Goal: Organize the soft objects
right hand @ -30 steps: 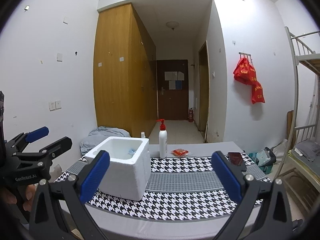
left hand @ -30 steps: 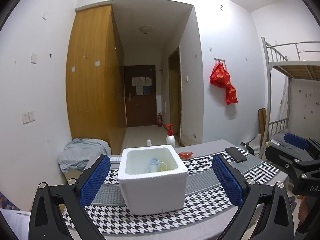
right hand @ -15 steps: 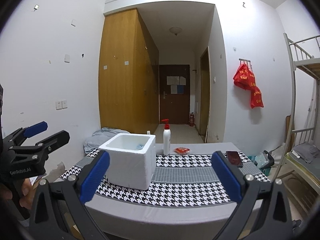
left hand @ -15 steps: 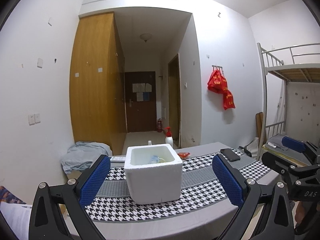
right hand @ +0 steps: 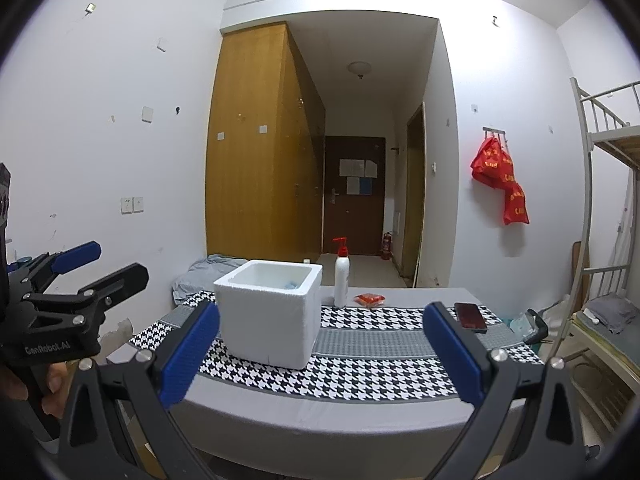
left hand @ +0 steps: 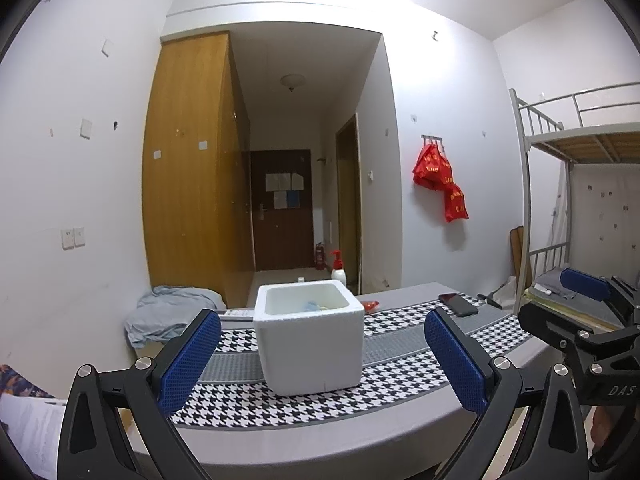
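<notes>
White foam box (left hand: 310,336) is set on the worktop (left hand: 320,436), soft items seen inside.
Left gripper (left hand: 320,364) and right gripper (right hand: 320,354) are held spread wide, empty, near the worktop's near edge.

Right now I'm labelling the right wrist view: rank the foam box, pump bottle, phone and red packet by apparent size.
1. foam box
2. pump bottle
3. phone
4. red packet
The packet lies farther back than the phone, so that order is unsure.

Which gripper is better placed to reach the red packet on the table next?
Probably the right gripper: open, empty, and on the side of the foam box where the red packet lies.
</notes>
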Motion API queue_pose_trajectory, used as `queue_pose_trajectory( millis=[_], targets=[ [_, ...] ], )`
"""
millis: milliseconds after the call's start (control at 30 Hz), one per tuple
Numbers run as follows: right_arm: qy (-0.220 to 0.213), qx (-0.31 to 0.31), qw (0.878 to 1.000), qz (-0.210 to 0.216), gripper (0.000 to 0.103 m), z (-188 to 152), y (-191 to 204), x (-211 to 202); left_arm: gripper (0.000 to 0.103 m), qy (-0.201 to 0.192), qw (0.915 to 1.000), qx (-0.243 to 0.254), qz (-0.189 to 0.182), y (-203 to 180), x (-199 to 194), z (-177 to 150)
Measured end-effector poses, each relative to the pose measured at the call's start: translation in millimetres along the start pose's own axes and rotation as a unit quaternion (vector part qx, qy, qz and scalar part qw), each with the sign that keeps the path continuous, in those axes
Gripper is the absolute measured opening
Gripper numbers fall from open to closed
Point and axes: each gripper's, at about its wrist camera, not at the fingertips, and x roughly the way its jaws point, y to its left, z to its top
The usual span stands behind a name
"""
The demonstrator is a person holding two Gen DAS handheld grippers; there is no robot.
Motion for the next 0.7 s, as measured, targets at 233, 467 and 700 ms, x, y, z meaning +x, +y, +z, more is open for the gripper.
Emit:
queue_pose_trajectory(
  millis=[233, 467, 700],
  targets=[
    [-0.004, 0.003, 1.0, 0.0, 0.103, -20, 1, -5, 0.102, -0.004, 0.9999, -0.012, -0.008, 1, -4, -23],
    [0.001, 0.019, 1.0, -0.004, 0.103, -40, -2, -4, 0.102, -0.017, 0.9998, -0.014, 0.002, -2, -8, -42],
    [0.008, 0.031, 0.999, -0.008, 0.103, -53, -2, -8, 0.102, -0.012, 0.9997, -0.02, 0.003, 1, -14, -57]
  ],
)
